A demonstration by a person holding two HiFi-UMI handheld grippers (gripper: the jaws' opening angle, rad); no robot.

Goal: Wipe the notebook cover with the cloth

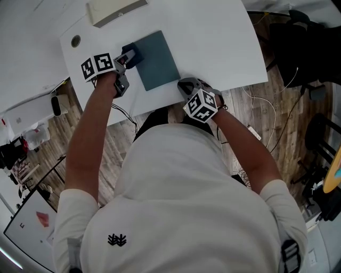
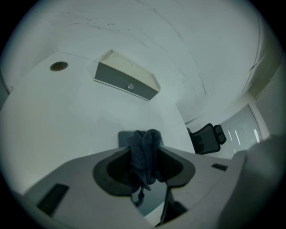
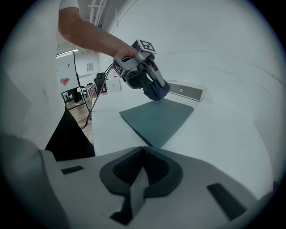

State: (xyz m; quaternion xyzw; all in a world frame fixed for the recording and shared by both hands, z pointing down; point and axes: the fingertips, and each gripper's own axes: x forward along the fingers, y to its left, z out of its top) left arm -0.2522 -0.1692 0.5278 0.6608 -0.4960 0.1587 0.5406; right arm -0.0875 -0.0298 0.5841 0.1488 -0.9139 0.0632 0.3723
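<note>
Table (image 1: pixel 213 42): white; near edge hidden behind the person's torso.
Notebook (image 1: pixel 159 59): teal, flat on the table; left corner covered by cloth (image 1: pixel 132 54).
Left gripper (image 2: pixel 145 150): jaws clamped on the bunched cloth.
Right gripper (image 3: pixel 142 152): jaws together, empty.

A white table (image 1: pixel 224 48) carries a long cream box (image 1: pixel 114 10) at its far edge and a round grommet (image 1: pixel 75 40) nearby. Cables (image 1: pixel 274 109) trail over the wooden floor (image 1: pixel 287 141).

notebook (image 1: pixel 158 59): plain teal | cloth (image 1: pixel 132 55): dark blue | table (image 1: pixel 213 37): white
</note>
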